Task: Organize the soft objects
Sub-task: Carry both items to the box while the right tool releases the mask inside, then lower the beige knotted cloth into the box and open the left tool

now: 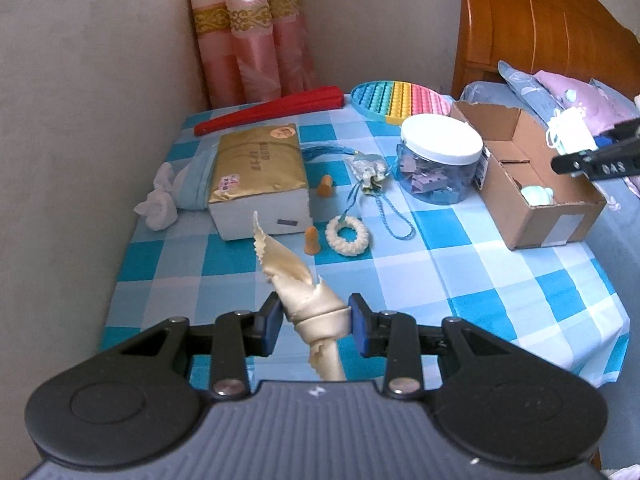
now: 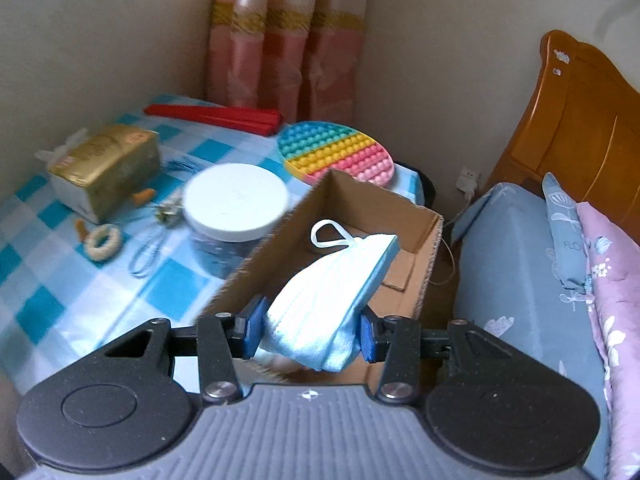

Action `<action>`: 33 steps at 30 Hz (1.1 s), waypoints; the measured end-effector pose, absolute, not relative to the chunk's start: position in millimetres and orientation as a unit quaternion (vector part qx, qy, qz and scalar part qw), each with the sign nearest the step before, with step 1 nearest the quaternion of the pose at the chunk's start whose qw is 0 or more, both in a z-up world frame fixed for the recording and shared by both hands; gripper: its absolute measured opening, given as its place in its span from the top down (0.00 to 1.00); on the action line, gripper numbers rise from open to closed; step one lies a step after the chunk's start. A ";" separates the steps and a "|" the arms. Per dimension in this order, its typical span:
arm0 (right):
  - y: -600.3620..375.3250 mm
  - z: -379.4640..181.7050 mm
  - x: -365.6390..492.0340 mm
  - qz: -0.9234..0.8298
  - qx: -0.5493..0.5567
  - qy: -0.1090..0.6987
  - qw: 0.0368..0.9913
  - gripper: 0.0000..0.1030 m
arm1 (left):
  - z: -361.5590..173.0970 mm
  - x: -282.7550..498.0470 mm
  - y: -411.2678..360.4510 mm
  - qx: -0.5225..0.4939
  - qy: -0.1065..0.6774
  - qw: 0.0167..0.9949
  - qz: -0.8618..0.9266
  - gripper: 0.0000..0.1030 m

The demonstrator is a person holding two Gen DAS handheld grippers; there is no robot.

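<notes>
My left gripper is shut on a cream knotted ribbon and holds it above the near part of the blue checked table. My right gripper is shut on a folded light-blue face mask and holds it over the open cardboard box. In the left wrist view the right gripper with the mask shows over the box, which holds a pale green item. On the table lie a cream braided ring, two orange earplugs, a tasselled sachet and a white and blue cloth.
A gold-topped tissue box, a white-lidded jar, a rainbow pop-it mat and a red folded fan sit further back. Walls and a pink curtain bound the table. A bed with pillows lies on the right.
</notes>
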State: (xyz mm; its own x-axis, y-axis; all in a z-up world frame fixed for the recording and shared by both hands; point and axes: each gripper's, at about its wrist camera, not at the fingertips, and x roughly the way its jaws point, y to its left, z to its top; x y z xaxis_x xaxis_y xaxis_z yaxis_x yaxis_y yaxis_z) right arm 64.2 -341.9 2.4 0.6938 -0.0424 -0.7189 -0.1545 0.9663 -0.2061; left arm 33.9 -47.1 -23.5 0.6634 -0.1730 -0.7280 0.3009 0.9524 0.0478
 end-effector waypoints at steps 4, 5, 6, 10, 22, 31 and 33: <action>-352.8 -2.5 82.3 0.023 -0.125 0.399 0.908 0.41 | -24.5 37.7 -54.8 0.084 0.391 0.907 -0.132 0.67; -354.8 -3.5 84.3 0.022 -0.123 0.400 0.908 0.35 | -24.7 39.0 -56.8 0.084 0.391 0.907 -0.133 0.67; -356.0 -4.8 85.4 0.023 -0.123 0.404 0.906 0.31 | -24.8 40.3 -59.2 0.086 0.392 0.906 -0.135 0.67; -356.1 -5.1 79.8 0.024 -0.112 0.402 0.909 0.15 | -23.3 44.1 -68.4 0.093 0.392 0.904 -0.144 0.67; -331.3 7.8 32.9 0.030 -0.056 0.396 0.916 0.00 | -0.1 60.2 -112.1 0.128 0.379 0.884 -0.240 0.67; -328.9 -0.9 0.5 -0.013 -0.002 0.386 0.922 0.00 | 17.7 82.9 -170.5 0.144 0.373 0.866 -0.300 0.67; -330.2 -4.4 -4.8 -0.027 -0.005 0.385 0.923 0.00 | 21.1 87.5 -181.4 0.147 0.367 0.865 -0.310 0.67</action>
State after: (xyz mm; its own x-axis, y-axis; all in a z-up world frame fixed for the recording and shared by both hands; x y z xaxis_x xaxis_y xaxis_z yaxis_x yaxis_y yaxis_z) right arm -4.8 -330.2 -4.4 0.7026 -0.0543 -0.7096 0.0460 0.9985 -0.0310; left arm 87.5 -181.4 21.1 0.5392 -0.4283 -0.7251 0.6433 0.7651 0.0264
